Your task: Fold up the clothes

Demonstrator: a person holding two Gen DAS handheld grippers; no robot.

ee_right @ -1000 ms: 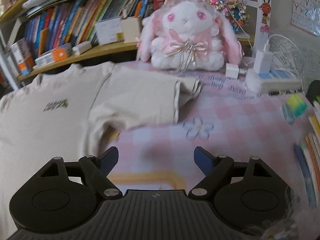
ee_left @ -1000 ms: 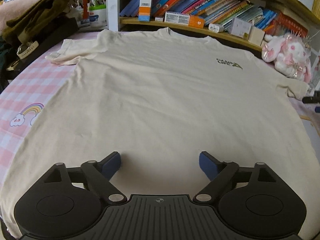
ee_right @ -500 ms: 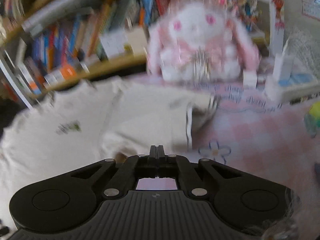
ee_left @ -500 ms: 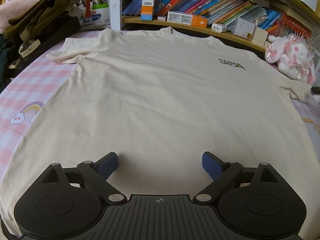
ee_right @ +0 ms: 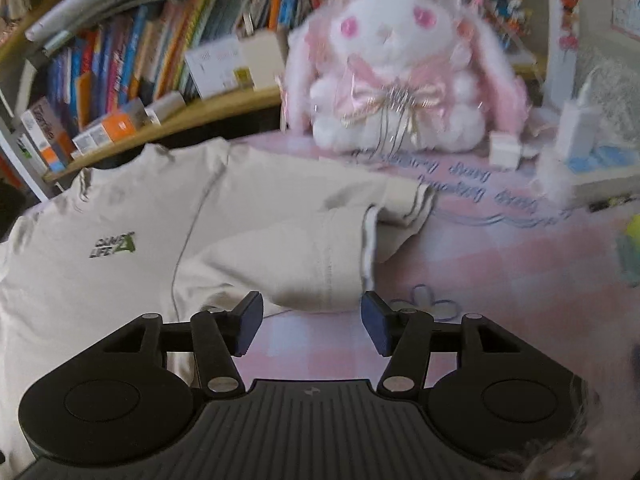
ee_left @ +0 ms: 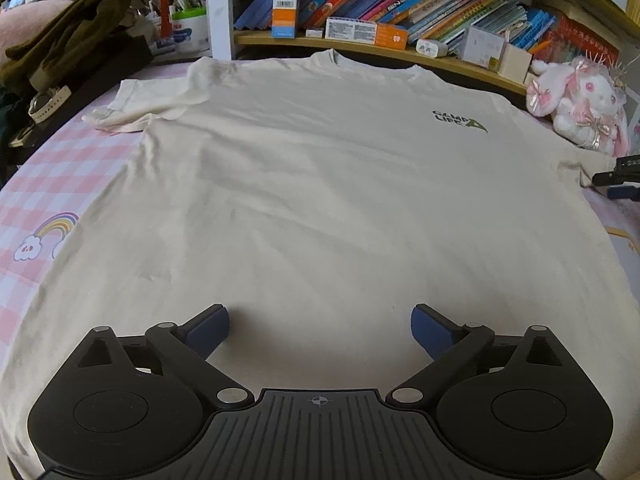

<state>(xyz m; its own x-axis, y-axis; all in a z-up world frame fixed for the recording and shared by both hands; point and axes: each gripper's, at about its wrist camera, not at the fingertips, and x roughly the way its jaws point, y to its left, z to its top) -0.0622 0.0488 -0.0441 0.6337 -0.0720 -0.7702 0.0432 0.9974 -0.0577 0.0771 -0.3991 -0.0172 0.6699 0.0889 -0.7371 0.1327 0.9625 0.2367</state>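
Hidden, cropped and blurred regions, both wrist views.
Left view: the T-shirt (ee_left: 320, 200) hem vanishes behind the left gripper (ee_left: 320, 326) at the bottom; its far sleeve is cut off at the right edge. Right view: motion blur smears the plush rabbit (ee_right: 404, 68), book spines (ee_right: 132, 52) and tablecloth lettering (ee_right: 472, 184), all illegible.

T-shirt (ee_left: 320, 200) on pink checked tablecloth (ee_left: 60, 168)
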